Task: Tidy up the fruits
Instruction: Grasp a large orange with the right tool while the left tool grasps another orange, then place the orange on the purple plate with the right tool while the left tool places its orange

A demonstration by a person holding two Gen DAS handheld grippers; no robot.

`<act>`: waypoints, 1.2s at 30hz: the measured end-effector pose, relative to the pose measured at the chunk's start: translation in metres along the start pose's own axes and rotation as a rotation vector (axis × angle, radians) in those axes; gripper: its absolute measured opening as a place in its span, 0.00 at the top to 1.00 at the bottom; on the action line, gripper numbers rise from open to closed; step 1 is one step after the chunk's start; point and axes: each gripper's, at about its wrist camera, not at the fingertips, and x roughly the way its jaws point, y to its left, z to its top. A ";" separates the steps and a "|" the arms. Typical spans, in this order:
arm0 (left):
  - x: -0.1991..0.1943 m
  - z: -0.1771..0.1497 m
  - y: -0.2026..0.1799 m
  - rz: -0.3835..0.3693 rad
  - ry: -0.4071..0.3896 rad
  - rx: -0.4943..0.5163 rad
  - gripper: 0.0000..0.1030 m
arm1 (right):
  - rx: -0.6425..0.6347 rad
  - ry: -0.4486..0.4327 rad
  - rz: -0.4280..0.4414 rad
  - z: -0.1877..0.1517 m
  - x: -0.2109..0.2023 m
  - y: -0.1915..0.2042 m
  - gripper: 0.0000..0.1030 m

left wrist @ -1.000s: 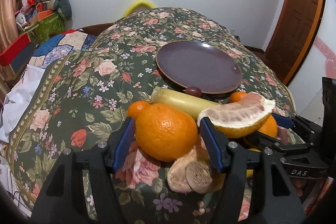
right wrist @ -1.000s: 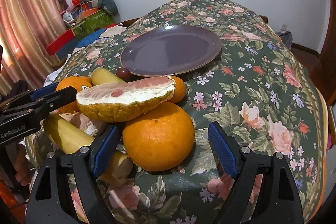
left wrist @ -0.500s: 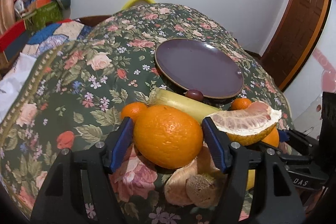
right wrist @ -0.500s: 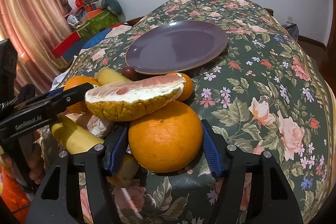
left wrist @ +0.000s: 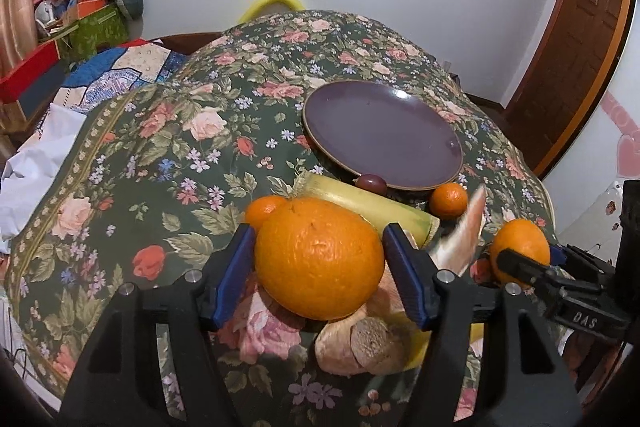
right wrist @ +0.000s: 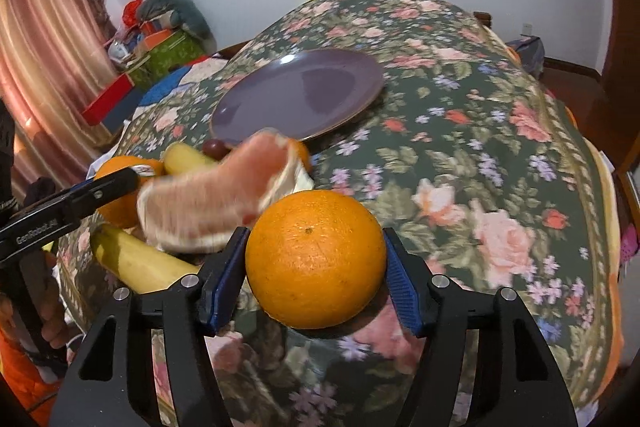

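Note:
My left gripper (left wrist: 318, 271) is shut on a large orange (left wrist: 319, 263) and holds it above the fruit pile. My right gripper (right wrist: 316, 267) is shut on a second large orange (right wrist: 316, 259), also lifted. A pomelo wedge (right wrist: 212, 203) is blurred and tipping beside the right orange; it shows in the left wrist view (left wrist: 464, 235). An empty purple plate (left wrist: 382, 133) lies further back on the floral table, also seen in the right wrist view (right wrist: 298, 93). A banana (left wrist: 368, 207), small tangerines (left wrist: 449, 201) and a dark grape (left wrist: 371, 183) lie in front of the plate.
A ginger-like root (left wrist: 360, 335) lies under the left gripper. Another banana (right wrist: 136, 261) lies left of the right gripper. The floral cloth (right wrist: 480, 147) covers the table. Boxes and cushions (left wrist: 92, 15) are piled at the far left; a wooden door (left wrist: 576, 67) stands on the right.
Both grippers closed on their oranges and lifted them. The pomelo wedge that rested on top has tipped and is sliding off, blurred by motion.

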 end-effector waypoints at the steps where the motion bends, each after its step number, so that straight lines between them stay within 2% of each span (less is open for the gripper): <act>1: -0.003 0.000 -0.001 0.000 -0.004 -0.001 0.37 | 0.005 -0.006 -0.005 0.001 -0.002 -0.002 0.41; 8: -0.028 0.009 -0.012 -0.016 -0.057 0.021 0.37 | 0.013 -0.053 -0.014 0.013 -0.019 -0.005 0.41; 16: -0.038 0.030 -0.026 -0.037 -0.118 0.041 0.37 | -0.014 -0.150 -0.016 0.039 -0.036 0.001 0.41; 26: -0.026 0.060 -0.036 -0.068 -0.152 0.060 0.37 | -0.028 -0.213 -0.023 0.072 -0.030 -0.001 0.41; 36: 0.001 0.095 -0.041 -0.067 -0.156 0.082 0.37 | -0.054 -0.222 -0.035 0.098 -0.007 -0.005 0.41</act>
